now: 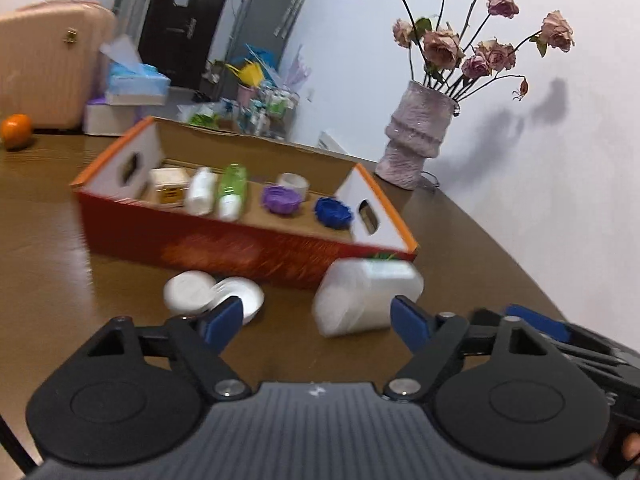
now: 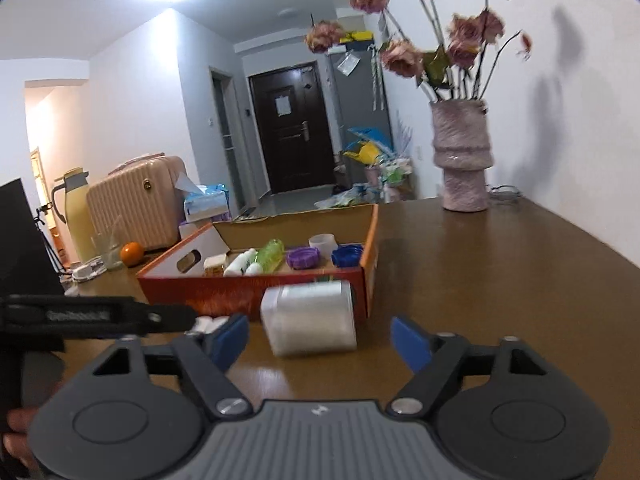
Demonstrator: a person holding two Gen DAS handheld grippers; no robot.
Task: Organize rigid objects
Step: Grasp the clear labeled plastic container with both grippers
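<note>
A red and orange cardboard box [image 1: 240,248] [image 2: 224,296] stands on the brown table and holds a cream jar [image 1: 170,188], a white bottle [image 1: 202,192], a green bottle [image 1: 232,186], a purple lid [image 1: 281,199] and a blue lid [image 1: 333,211]. A white plastic container [image 1: 368,296] [image 2: 308,320] lies on its side in front of the box. Two round white lids [image 1: 212,292] lie to its left. My left gripper [image 1: 316,318] is open, and the container's near end lies by its right finger. My right gripper [image 2: 320,338] is open just short of the container.
A pink vase [image 1: 416,136] [image 2: 464,156] of dried roses stands at the back right by the wall. At the far left are an orange [image 1: 16,130] [image 2: 132,253], a glass [image 2: 108,252], tissue boxes [image 1: 136,80], a suitcase [image 2: 136,200] and a thermos [image 2: 76,208].
</note>
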